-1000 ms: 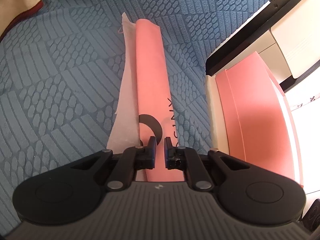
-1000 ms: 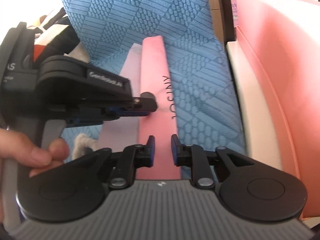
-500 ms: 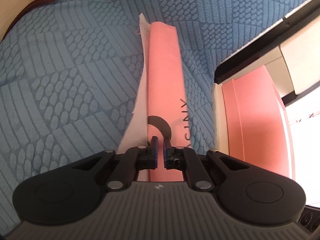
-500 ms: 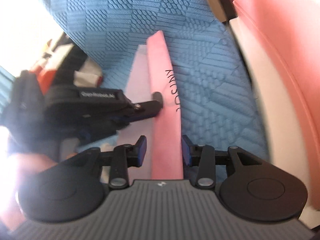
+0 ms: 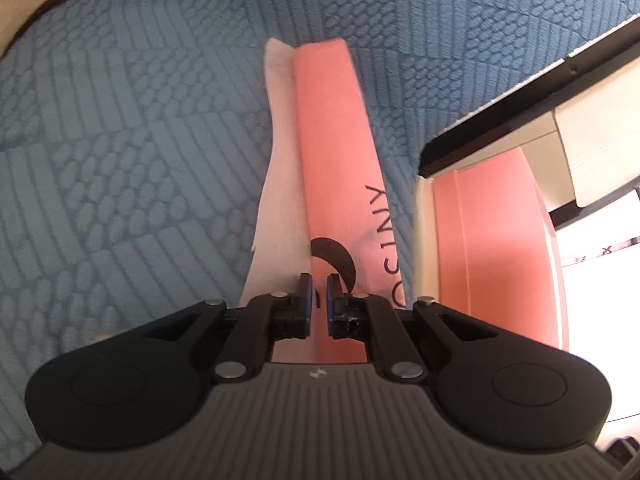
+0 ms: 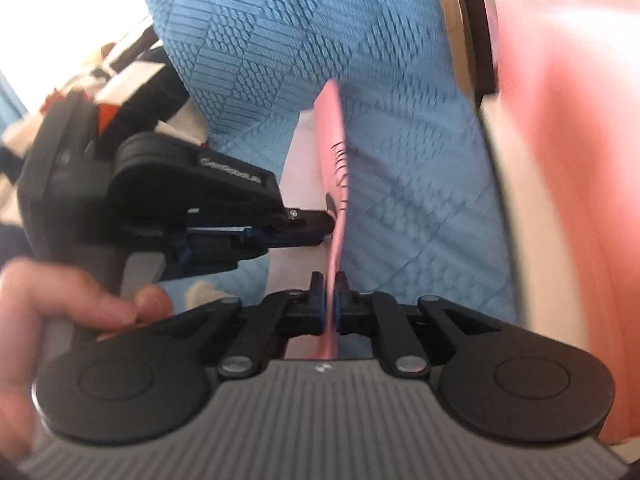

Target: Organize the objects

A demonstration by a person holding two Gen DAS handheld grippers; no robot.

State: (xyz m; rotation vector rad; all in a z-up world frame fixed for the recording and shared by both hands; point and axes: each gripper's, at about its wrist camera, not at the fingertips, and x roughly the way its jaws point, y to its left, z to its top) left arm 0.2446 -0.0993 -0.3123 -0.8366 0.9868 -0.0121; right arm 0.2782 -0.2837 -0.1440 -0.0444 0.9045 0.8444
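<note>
**Grippers pinch the pink folded sheet over the blue quilt**

Pads first: in the right wrist view I see my right gripper (image 6: 329, 300) clamped on the near end of the pink folded sheet (image 6: 335, 168), low in the centre of the frame, the two pads pressed flat against its sides with the sheet standing on edge between them. From there the sheet runs up the middle of the frame, its dark lettering smeared by blur.

My left gripper (image 5: 319, 294) sits at the lower centre of the left wrist view, pads drawn nearly together, and they appear to pinch the sheet (image 5: 336, 152) close to its black printed arc. In the right wrist view the same gripper (image 6: 320, 226) comes in from the left of the frame and its tip meets the sheet at mid height. A person's hand (image 6: 60, 320) wraps its handle at the lower left.

A paler white layer (image 5: 276, 200) lies along the sheet's left side. Under both spreads the blue quilted cover (image 5: 120, 160), filling the left and top of the frame. At the right edge stands a pink box (image 5: 492, 240) inside a cream rim, with a black-edged frame (image 5: 520, 100) above it. At the upper left of the right wrist view there is a blurred clutter in white, black and orange (image 6: 136, 76).
</note>
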